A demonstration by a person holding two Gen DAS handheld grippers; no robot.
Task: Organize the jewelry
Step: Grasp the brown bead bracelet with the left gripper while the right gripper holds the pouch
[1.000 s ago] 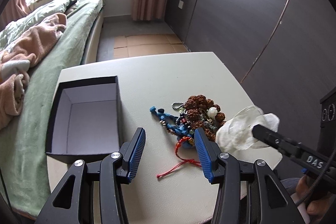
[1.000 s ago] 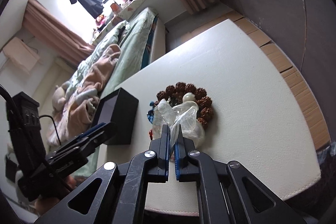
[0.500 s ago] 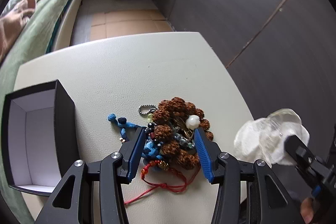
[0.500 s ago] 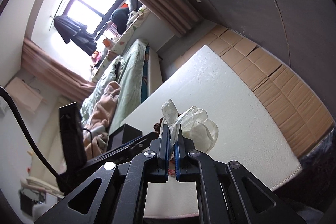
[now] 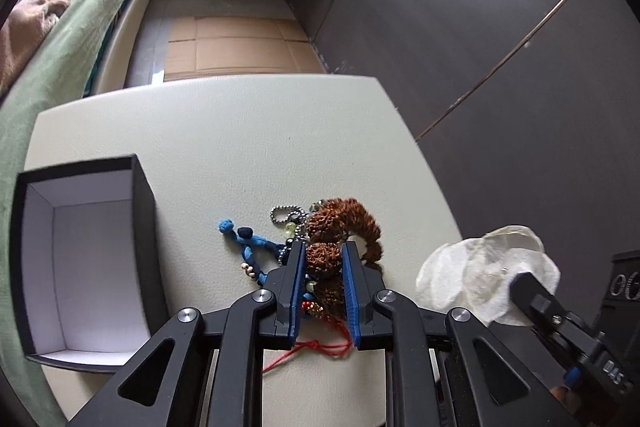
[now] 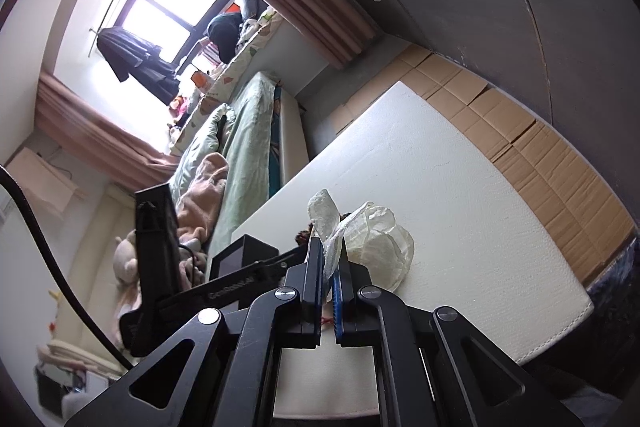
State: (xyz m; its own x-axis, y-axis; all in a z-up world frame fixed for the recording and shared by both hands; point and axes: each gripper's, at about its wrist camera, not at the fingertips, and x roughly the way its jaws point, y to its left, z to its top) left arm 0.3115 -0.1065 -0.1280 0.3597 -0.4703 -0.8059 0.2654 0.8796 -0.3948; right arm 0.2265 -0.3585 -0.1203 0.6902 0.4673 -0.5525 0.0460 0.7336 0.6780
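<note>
Two tongs working: left tongs (image 5: pixel 323 263), jaws just closing, are pinching a knobbly brown seed-bead bracelet (image 5: pixel 340 227) in the tangled pile on the pale surface (image 5: pixel 240 131). Right tongs (image 6: pixel 331 259) are clamping a crumpled translucent plastic bag (image 6: pixel 376 239). Beads are looking rigid but loosely strung, likely snagging neighbouring cords.

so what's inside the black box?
Box: only its bare white lining shows, no jewelry. The near wall hides the near strip of the floor.
</note>
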